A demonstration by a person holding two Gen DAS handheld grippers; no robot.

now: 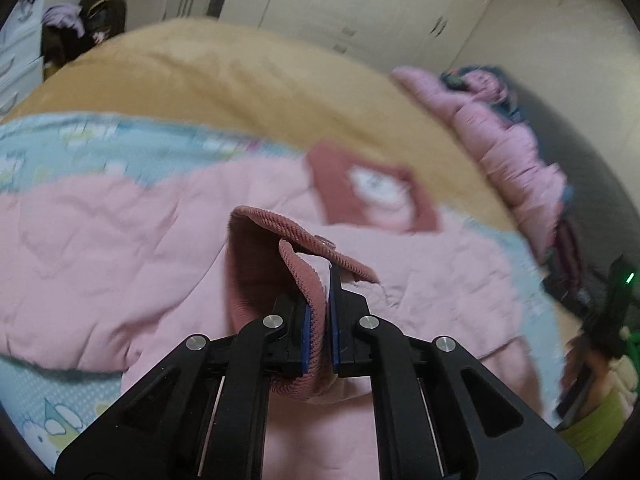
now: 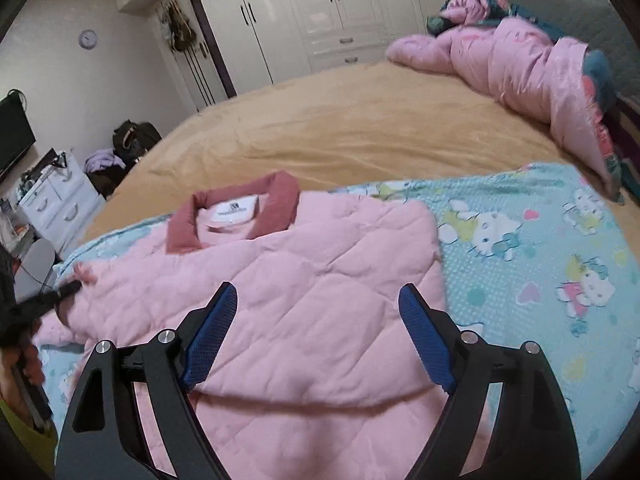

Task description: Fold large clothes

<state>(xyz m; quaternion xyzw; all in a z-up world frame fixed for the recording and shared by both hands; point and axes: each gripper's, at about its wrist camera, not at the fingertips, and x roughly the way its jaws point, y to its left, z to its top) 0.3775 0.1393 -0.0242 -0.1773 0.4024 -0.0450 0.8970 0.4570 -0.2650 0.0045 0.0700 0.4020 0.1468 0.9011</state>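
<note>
A pink quilted jacket [image 2: 304, 280] with a dark pink corduroy collar [image 2: 240, 208] lies on a light blue cartoon-print blanket [image 2: 532, 248] on the bed. My left gripper [image 1: 322, 280] is shut on the jacket's dark pink corduroy cuff [image 1: 296, 256] and holds the sleeve above the jacket body [image 1: 100, 260]. It also shows at the left edge of the right wrist view [image 2: 70, 289], at the sleeve end. My right gripper [image 2: 320, 300] is open and empty, hovering over the jacket's folded lower part.
A tan bedspread [image 2: 340, 128] covers the bed. A pink puffy coat [image 2: 520, 64] lies heaped at the far right by the grey headboard [image 2: 560, 4]. White wardrobes [image 2: 320, 8] stand behind. A white drawer unit [image 2: 56, 200] and dark bags [image 2: 132, 136] stand at the left.
</note>
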